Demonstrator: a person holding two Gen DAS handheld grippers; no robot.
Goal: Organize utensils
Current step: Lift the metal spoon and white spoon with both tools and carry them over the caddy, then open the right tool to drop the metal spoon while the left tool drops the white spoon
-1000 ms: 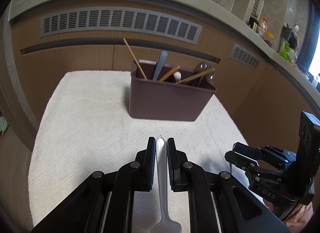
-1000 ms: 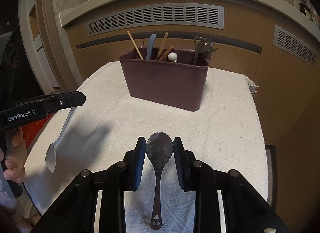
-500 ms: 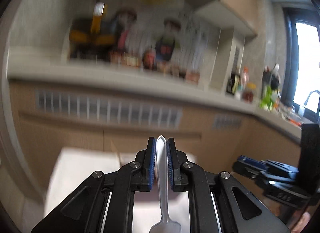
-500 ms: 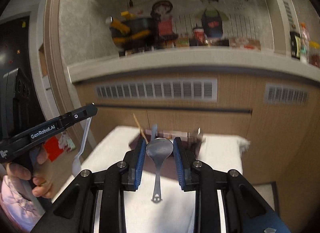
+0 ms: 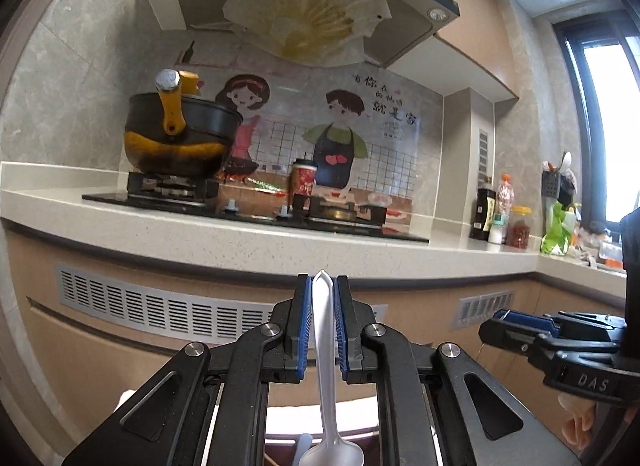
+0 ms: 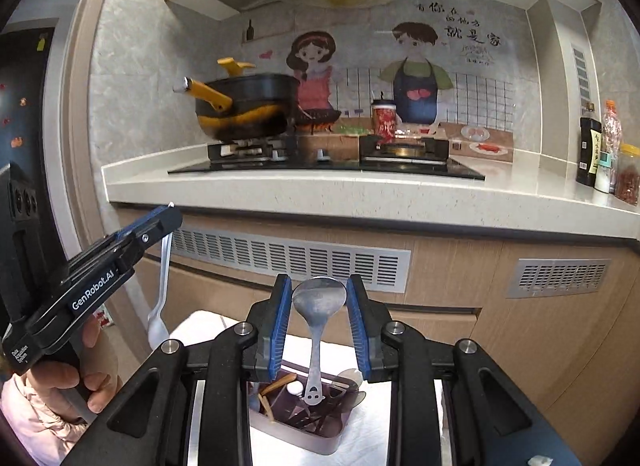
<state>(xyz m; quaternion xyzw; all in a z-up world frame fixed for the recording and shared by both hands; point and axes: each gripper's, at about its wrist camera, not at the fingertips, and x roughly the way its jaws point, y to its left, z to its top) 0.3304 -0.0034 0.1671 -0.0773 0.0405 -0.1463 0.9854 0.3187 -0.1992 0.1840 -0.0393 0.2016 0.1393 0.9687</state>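
My left gripper (image 5: 322, 286) is shut on a white plastic spoon (image 5: 326, 366), handle tip up and bowl hanging down. It also shows in the right wrist view (image 6: 160, 278) at the left. My right gripper (image 6: 319, 290) is shut on a metal spoon (image 6: 318, 306), bowl up, handle hanging over the brown utensil holder (image 6: 304, 422). The holder stands on the white cloth (image 6: 372, 434) and holds chopsticks and several utensils. Both grippers are raised high and tilted level. The right gripper shows at the right in the left wrist view (image 5: 552, 342).
A kitchen counter (image 6: 360, 193) with a stove and a black and yellow pot (image 6: 244, 109) runs across ahead, above cabinet fronts with vents. Bottles (image 6: 600, 149) stand at the right. A person's hand (image 6: 68, 378) holds the left gripper.
Both grippers rose and tilted up from looking down at the table to facing the counter. Each still holds its spoon. The right one now hangs its spoon over the holder.
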